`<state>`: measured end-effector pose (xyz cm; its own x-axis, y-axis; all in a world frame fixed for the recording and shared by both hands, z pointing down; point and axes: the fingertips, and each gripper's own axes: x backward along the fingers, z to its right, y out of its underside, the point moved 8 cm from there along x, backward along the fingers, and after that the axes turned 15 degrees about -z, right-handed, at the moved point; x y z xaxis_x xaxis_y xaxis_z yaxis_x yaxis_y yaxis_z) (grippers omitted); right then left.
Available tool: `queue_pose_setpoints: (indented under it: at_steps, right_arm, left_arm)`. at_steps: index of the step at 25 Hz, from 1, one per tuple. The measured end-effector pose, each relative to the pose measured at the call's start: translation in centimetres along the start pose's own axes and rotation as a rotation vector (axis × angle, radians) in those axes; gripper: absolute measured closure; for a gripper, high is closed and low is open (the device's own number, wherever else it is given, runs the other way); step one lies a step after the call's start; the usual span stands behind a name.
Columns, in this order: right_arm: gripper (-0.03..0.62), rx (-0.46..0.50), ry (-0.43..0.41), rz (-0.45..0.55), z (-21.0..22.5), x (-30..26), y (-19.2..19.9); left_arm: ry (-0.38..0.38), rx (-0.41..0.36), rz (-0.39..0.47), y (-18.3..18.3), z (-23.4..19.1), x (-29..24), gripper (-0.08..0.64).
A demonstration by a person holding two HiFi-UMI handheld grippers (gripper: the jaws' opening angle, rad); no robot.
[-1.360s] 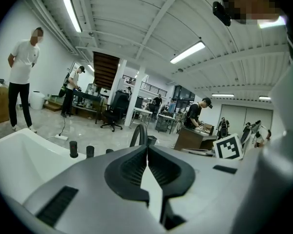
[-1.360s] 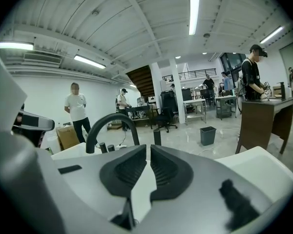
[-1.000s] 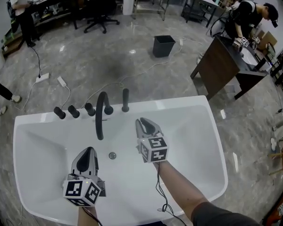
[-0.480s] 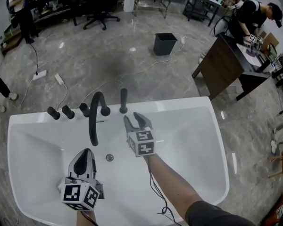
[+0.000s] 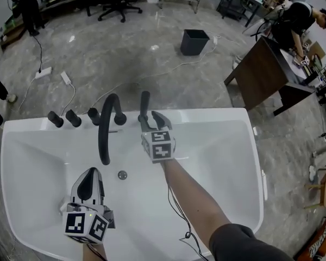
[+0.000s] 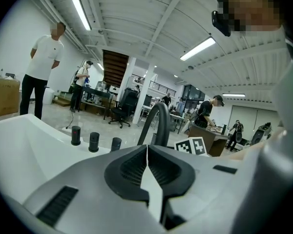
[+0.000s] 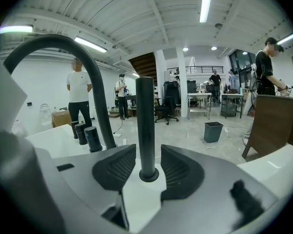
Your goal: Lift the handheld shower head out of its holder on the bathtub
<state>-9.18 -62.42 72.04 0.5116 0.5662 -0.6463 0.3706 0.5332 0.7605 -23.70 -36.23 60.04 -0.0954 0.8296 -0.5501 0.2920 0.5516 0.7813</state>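
The handheld shower head (image 5: 144,105) is a slim black rod standing upright in its holder on the far rim of the white bathtub (image 5: 217,116). My right gripper (image 5: 150,122) reaches over the tub to it. Its jaws have just opened and stand open on either side of the rod's lower end (image 7: 145,126), with a small gap on each side. The right gripper (image 7: 147,151) grips nothing. My left gripper (image 5: 91,174) hovers low over the tub basin at the near left, shut and empty; its closed tips (image 6: 147,148) point toward the faucet.
A curved black faucet (image 5: 106,124) rises just left of the shower head, with three black knobs (image 5: 73,118) further left along the rim. The drain (image 5: 122,174) lies in the basin. Beyond the tub are floor cables, a black bin (image 5: 195,41), a brown desk (image 5: 255,75) and people.
My right gripper has moved forward and down to the shower head and its jaws have opened around it. The left gripper has sunk a little toward the basin.
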Motion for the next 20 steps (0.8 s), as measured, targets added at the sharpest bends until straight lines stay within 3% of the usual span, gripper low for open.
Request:
queue_pose_setpoints:
  at_steps: [8,13,20]
  right_arm:
    - [0.431,-0.039,0.023,0.000,-0.3,-2.1,-0.5]
    - [0.433,0.033,0.041,0.015,-0.1,-3.4,-0.6]
    - [0.453,0.055,0.008,-0.006,-0.6,-3.8,-0.6]
  left_arm:
    - [-0.016,-0.002,0.000,0.0,-1.0,-0.9,0.543]
    - [-0.010,-0.010,0.021,-0.3,-0.8,-0.8,0.543]
    - [-0.020,-0.007,0.012,-0.1,-1.5,-0.8,0.543]
